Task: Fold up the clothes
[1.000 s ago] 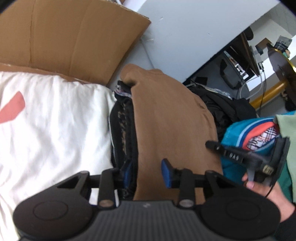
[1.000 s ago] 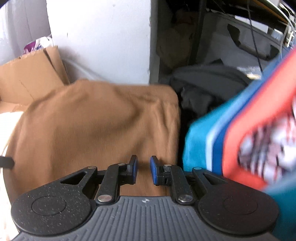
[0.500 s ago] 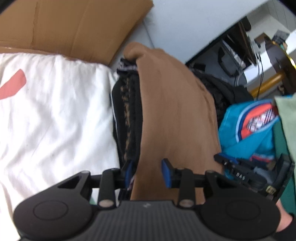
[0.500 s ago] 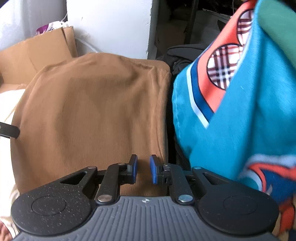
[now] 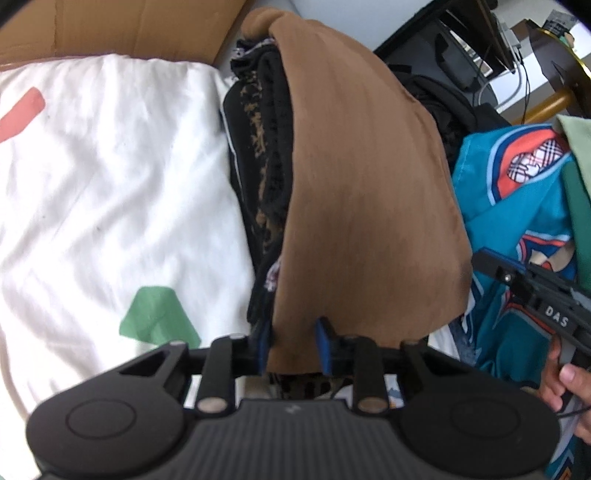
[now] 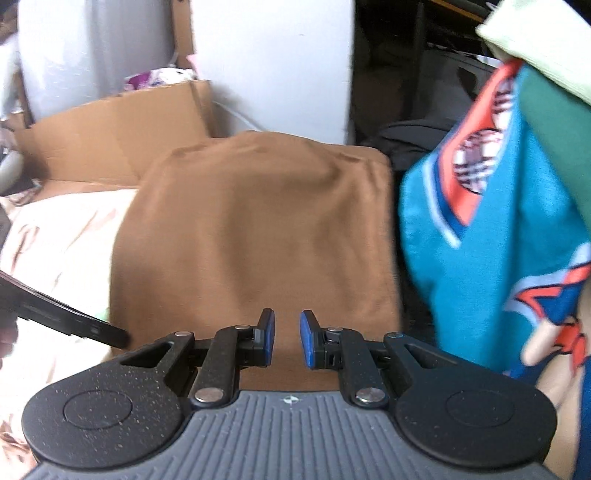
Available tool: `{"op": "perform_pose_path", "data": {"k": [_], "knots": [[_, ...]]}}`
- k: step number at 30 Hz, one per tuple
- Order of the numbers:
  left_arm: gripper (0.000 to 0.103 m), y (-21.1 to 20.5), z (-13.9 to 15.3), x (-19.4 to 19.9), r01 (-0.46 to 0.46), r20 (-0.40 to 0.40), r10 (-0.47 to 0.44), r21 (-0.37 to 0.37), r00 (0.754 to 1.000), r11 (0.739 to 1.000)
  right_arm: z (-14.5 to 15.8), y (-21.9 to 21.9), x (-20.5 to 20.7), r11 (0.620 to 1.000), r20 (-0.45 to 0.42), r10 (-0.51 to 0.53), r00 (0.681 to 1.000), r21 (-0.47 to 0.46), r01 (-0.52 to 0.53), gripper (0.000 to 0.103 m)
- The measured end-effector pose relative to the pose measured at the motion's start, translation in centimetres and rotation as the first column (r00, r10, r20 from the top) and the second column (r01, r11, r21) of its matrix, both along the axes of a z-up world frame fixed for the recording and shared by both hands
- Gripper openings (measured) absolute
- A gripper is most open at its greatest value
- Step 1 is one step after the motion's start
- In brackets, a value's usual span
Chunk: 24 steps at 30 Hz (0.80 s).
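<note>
Brown garment [image 5: 369, 192] lying smooth and flat on top of a stack of dark clothes [image 5: 258, 147], with the white sheet [image 5: 110, 166] off at 9 o'clock and cardboard [image 5: 129, 26] up at 11. Looks folded already, going by the tidy edges.

Left gripper [image 5: 291, 343] now right at the near hem of the brown piece, blue pads parted by a moderate gap with the fabric edge running between them, but not pinched on it as far as can be told. Closer in than a second ago, when more of the stack's near end showed.

Right gripper [image 6: 284, 338] hovering over the near edge too, slightly open, holding nothing. Drifted left over the last second: teal jersey [image 6: 480, 221] filled the 3 o'clock side half a second back, now pushed further to the edge.

Probably means the brown one is done, or just getting a last tidy on the pile. Teal jersey at 3 o'clock still bunched up, likely candidate for folding.
</note>
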<state>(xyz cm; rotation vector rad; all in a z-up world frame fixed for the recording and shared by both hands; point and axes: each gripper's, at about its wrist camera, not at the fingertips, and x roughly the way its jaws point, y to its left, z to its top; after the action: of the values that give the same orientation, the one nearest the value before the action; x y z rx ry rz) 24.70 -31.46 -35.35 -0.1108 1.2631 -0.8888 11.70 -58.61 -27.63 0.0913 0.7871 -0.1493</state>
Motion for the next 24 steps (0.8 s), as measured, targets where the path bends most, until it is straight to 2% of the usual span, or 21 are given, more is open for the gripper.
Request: {"op": "perform_pose_path", "data": {"k": [4, 8, 11, 24], "knots": [[0.02, 0.3, -0.1, -0.4, 0.003, -0.011, -0.003, -0.006, 1.0, 1.0, -0.9, 1.1, 0.3, 1.0, -0.007, 0.012, 1.0, 0.007, -0.012, 0.021], [0.01, 0.6, -0.1, -0.8, 0.006, -0.016, -0.006, -0.011, 1.0, 1.0, -2.0, 0.4, 0.2, 1.0, -0.023, -0.019, 1.0, 0.004, 0.019, 0.021], [0.007, 0.9, 0.0, -0.9, 0.006, -0.014, -0.006, -0.014, 1.0, 1.0, -2.7, -0.2, 0.1, 0.999, -0.035, -0.043, 0.998, 0.001, 0.043, 0.021], [0.006, 0.7, 0.7, -1.3, 0.015, 0.007, -0.015, -0.003, 1.0, 1.0, -5.5, -3.0, -1.3, 0.988, -0.11, -0.15, 0.983, -0.038, 0.147, 0.021]]}}
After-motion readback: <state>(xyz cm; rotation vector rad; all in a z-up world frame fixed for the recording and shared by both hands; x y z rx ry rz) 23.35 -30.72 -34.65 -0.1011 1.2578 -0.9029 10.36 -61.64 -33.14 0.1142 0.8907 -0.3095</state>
